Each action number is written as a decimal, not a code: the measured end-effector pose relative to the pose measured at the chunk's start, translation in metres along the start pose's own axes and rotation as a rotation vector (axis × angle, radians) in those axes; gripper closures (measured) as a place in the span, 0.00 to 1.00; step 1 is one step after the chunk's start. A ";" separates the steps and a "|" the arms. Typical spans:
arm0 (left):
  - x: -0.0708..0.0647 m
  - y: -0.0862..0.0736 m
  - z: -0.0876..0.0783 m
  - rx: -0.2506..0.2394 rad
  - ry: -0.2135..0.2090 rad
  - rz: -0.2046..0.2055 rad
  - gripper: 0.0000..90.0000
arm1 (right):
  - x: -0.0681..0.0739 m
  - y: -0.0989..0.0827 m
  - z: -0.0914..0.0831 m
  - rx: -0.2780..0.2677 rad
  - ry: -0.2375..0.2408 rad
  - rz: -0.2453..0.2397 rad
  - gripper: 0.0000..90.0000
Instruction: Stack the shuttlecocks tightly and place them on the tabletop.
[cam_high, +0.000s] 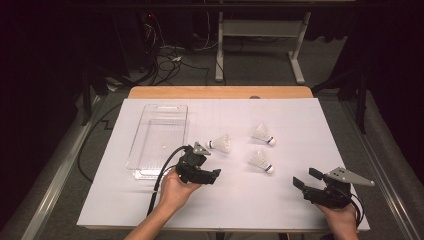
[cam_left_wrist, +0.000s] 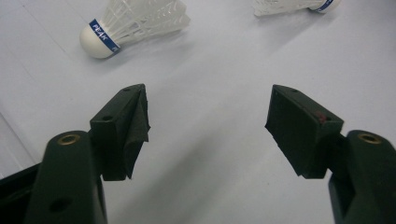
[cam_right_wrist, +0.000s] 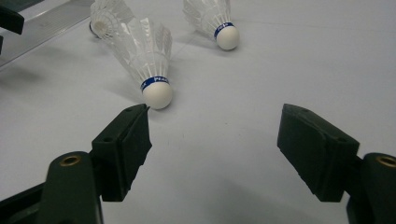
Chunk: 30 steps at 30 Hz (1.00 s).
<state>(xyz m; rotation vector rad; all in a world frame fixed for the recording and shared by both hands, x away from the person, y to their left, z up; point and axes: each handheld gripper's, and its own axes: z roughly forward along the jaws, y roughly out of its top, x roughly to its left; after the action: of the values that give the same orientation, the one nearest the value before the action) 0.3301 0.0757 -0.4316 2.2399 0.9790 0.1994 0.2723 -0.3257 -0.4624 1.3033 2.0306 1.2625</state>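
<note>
The left hand-held gripper (cam_high: 218, 173) hovers low over the table (cam_high: 295, 210) with its jaws spread wide and nothing between them. The right hand-held gripper (cam_high: 305, 179), at the near right, is likewise released and empty.

Just beyond the left one lies the nearest shuttlecock (cam_high: 220, 144), flat on its side beside the clear tray (cam_high: 145, 131). Its long axis runs left to right, cork nose to the left toward the tray and skirt flaring right. The second shuttlecock (cam_high: 261, 161) lies right of it, between the two grippers, with its cork pointing right and near. The third shuttlecock (cam_high: 263, 134) sits farther back and also has its cork to the right.

These should handle as very light things that roll or skid on the smooth sheet at a nudge. The feather skirt looks thin and crushable. The rounded cork, at its blue band, is the firm part, so a gentle pinch there, across the axis, seems safest.
</note>
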 end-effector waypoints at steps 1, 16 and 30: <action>0.000 -0.001 0.000 0.000 0.000 0.003 0.34 | 0.000 0.000 0.000 0.000 -0.001 -0.004 0.29; -0.004 -0.013 -0.006 -0.020 -0.009 -0.006 0.35 | 0.000 0.000 0.000 0.001 -0.002 0.001 0.29; -0.004 -0.022 -0.011 -0.023 -0.005 -0.009 0.35 | 0.000 0.000 0.000 0.001 -0.002 0.002 0.29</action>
<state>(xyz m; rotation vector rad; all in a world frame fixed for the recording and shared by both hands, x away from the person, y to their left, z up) 0.3101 0.0893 -0.4363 2.2134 0.9793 0.2001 0.2723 -0.3252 -0.4626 1.3074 2.0295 1.2602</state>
